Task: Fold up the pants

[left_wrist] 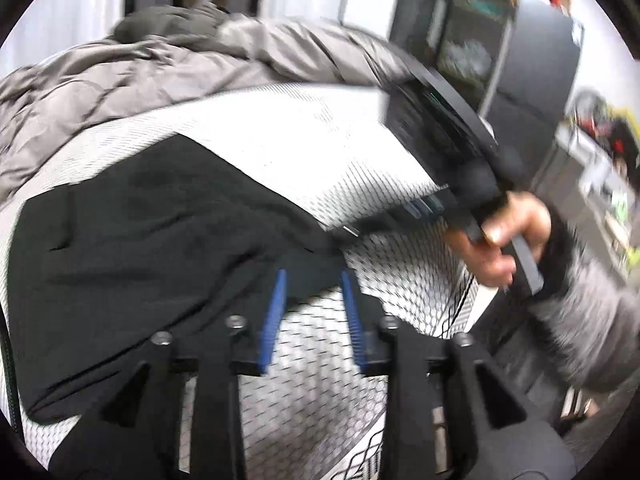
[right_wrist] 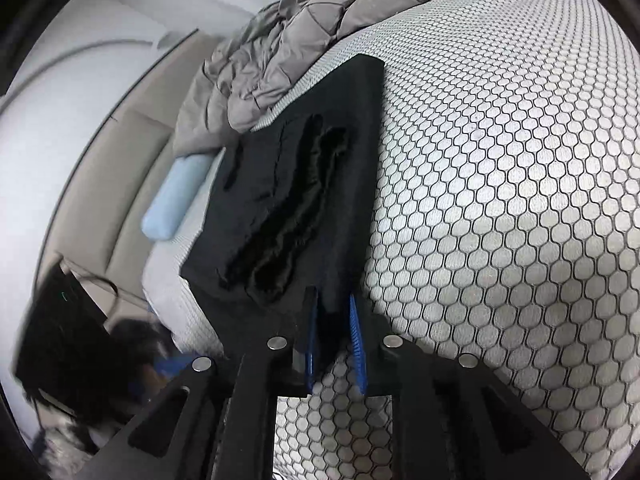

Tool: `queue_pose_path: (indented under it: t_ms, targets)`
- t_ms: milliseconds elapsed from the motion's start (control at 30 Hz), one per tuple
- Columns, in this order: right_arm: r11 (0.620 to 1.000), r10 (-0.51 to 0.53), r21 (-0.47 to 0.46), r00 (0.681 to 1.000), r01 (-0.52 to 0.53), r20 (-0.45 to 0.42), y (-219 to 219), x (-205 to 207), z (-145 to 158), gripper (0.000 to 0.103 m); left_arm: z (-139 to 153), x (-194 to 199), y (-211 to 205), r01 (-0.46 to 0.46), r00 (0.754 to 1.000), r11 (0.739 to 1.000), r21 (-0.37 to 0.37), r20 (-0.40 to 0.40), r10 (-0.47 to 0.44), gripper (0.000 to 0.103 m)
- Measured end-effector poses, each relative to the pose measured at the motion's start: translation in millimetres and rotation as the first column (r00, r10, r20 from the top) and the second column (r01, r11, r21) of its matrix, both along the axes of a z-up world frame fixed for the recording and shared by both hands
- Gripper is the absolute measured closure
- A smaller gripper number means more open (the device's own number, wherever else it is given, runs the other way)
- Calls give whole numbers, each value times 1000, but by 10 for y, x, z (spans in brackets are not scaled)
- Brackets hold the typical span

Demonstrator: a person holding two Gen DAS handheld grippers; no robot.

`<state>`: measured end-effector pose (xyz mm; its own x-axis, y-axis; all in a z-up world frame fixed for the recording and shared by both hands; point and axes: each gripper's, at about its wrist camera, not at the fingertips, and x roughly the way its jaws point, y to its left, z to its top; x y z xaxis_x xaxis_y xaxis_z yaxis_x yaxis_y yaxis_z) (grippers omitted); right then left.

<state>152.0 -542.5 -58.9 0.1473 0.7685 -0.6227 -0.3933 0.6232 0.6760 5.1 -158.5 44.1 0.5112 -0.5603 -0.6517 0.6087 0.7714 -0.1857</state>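
The black pants [left_wrist: 132,248] lie spread on a white mattress with a black honeycomb pattern [left_wrist: 304,152]. My left gripper [left_wrist: 314,276] has its blue fingers parted, with the near edge of the pants lying between the tips; the frame is blurred. In the right wrist view the pants [right_wrist: 304,152] stretch away in a folded strip with a rumpled ridge down the middle. My right gripper [right_wrist: 334,300] holds the near end of the pants between its blue fingers. The right gripper's body and the hand holding it [left_wrist: 500,236] show in the left wrist view.
A rumpled grey duvet [left_wrist: 160,68] lies at the far side of the mattress, also in the right wrist view [right_wrist: 280,40]. A light blue pillow [right_wrist: 172,204] sits at the bed's edge. Dark shelves and furniture [left_wrist: 500,40] stand beside the bed.
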Motion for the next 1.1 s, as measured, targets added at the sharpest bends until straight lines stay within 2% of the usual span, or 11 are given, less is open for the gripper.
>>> queue_pose_path:
  t_ms: [67, 233, 267, 367, 467, 600, 733, 800, 867, 1033, 1100]
  targets:
    - [999, 30, -27, 999, -29, 34, 23, -119, 73, 91, 105, -7, 339, -67, 997, 997, -26, 31, 68, 62]
    - [995, 76, -74, 996, -74, 34, 14, -224, 46, 90, 222, 110, 1108, -266, 962, 963, -36, 58, 268, 59]
    - [997, 56, -59, 997, -53, 49, -39, -223, 120, 83, 240, 123, 1282, -306, 949, 951, -52, 58, 309, 53]
    - [998, -50, 49, 989, 43, 142, -207, -182, 367, 43, 229, 177, 1759, -449, 889, 889, -84, 54, 454, 31]
    - [981, -141, 151, 983, 122, 120, -218, -42, 434, 42, 27, 325, 2160, -569, 822, 818, -88, -38, 568, 31]
    - [994, -32, 112, 994, 21, 102, 259, 32, 382, 42, -320, 509, 2432, -616, 780, 785, -54, -178, 600, 31]
    - [1000, -8, 21, 1000, 8, 17, 571, 173, 119, 42, -518, 630, 2495, -616, 766, 785, -72, -288, 575, 36]
    - [999, -33, 8, 999, 32, 29, 600, 198, 70, 72, -569, 615, 2474, -599, 774, 796, -79, -309, 552, 37]
    - [999, -29, -17, 996, 31, 88, 611, 182, 154, 83, -577, 569, 2401, -570, 795, 819, -60, -289, 533, 37]
    - [989, -10, -143, 991, 29, 136, 562, 140, 146, 72, -628, 461, 2310, -536, 810, 844, -22, -292, 508, 37]
    - [996, -52, -61, 992, 59, 117, 420, 159, 205, 58, -626, 424, 2303, -540, 809, 841, -39, -300, 506, 40]
